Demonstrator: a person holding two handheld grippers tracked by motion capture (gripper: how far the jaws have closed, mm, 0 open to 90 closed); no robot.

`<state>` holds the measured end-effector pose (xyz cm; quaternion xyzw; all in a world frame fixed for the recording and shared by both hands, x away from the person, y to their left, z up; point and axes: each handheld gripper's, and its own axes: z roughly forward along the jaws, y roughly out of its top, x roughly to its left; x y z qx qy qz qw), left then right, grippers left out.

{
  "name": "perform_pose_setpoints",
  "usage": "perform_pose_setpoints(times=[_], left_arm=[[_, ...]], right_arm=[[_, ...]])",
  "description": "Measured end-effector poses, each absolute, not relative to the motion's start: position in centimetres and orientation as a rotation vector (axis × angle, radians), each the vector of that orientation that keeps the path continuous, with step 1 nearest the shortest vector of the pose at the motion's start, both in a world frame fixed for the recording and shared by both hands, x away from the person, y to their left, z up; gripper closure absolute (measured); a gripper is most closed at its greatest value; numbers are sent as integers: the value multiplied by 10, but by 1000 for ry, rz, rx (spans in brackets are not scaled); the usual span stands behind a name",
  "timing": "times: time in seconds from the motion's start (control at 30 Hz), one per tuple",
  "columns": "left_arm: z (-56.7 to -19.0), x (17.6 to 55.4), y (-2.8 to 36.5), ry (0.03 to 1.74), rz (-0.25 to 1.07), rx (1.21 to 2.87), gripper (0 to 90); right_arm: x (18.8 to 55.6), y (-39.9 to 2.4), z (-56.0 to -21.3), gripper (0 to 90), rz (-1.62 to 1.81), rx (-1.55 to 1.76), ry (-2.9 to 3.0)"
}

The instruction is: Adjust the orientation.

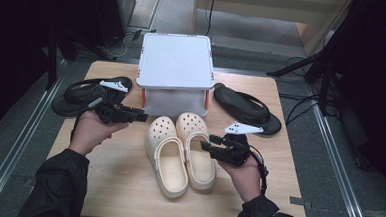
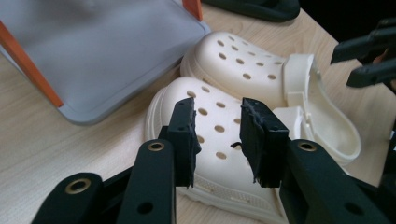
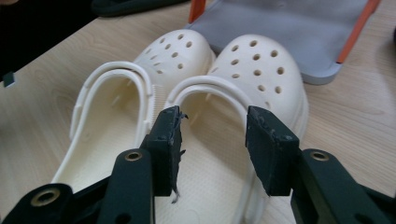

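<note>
Item: pair of cream perforated foam clogs (image 1: 181, 153), side by side at table centre, toes toward the grey orange-legged shelf stand (image 1: 176, 62), long axes running toward the person. Left gripper (image 1: 139, 116), jaws apart and empty, sits beside the left clog's toe (image 2: 210, 121). Right gripper (image 1: 206, 145), jaws apart and empty, faces the right clog's heel strap (image 3: 210, 86); likely the nearer.
</note>
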<state>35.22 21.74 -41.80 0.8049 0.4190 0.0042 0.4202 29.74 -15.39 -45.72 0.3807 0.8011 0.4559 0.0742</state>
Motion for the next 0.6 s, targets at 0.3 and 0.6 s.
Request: perform_pose_setpoints(times=[0.3, 0.6], left_arm=[[-393, 369, 225, 1017, 46, 2008, 837], [-373, 394, 222, 1029, 108, 1983, 898]], right_arm=[[290, -141, -462, 549, 1351, 1103, 2447], [280, -129, -467, 533, 1337, 1106, 2465]])
